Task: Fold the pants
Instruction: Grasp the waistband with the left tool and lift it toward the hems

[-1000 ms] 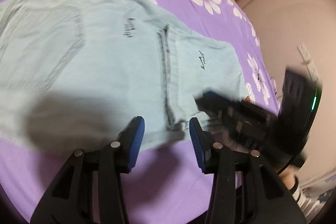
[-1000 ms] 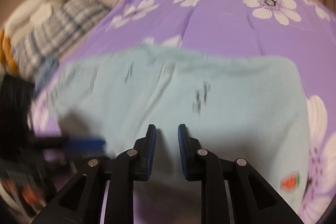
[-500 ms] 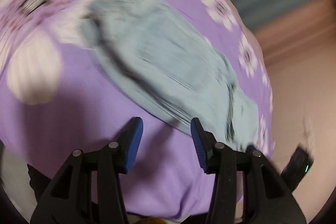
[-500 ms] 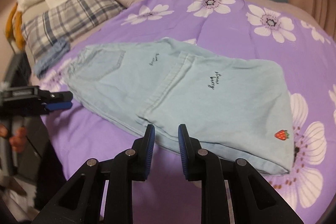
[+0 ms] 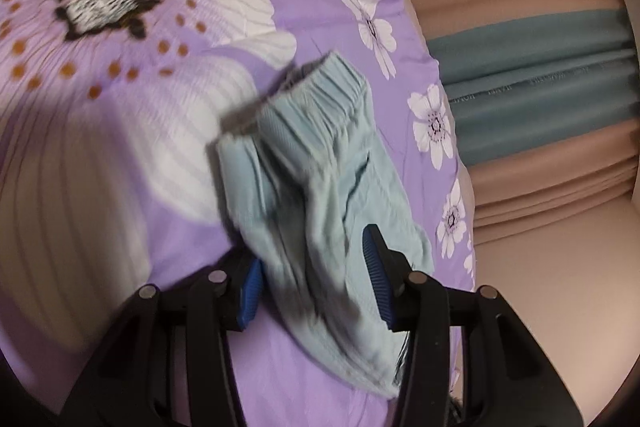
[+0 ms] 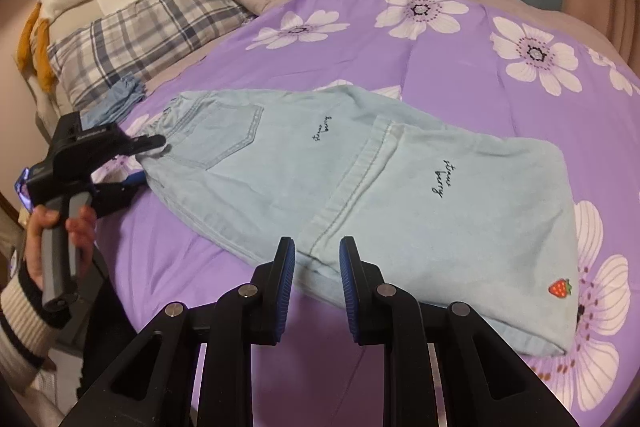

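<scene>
- the person's bare left hand [image 6: 60, 227], with a cream-and-dark striped knit cuff [image 6: 18, 323] at the wrist, grips a grey handle at the far left of the right wrist view; the handle points downward and the tool reaches out to the right.
- the black left gripper with blue ribbed pads [image 5: 312, 283] sits at the waistband end of the pale blue denim pants [image 6: 360, 187]. its fingers stand apart on either side of the gathered elastic waistband [image 5: 320, 99], and cloth lies between them without being pinched.
- the left wrist view is blurred, so whether the pads touch the fabric cannot be told.
- the pants lie folded lengthwise on a purple bedsheet printed with white flowers [image 6: 440, 67], with the waistband to the left and the legs doubled over to the right.
- a back pocket [image 6: 236, 135], two small dark embroidered scripts and a small red strawberry patch [image 6: 560, 287] show on the cloth.
- the black right gripper with blue ribbed pads [image 6: 316, 287] hovers low over the near edge of the pants, pointing across the bed. its fingers are slightly apart and hold nothing; the folded hem edge lies just beyond the gap.
- a blue-grey plaid pillow [image 6: 140, 31] lies beyond the pants at the upper left.
</scene>
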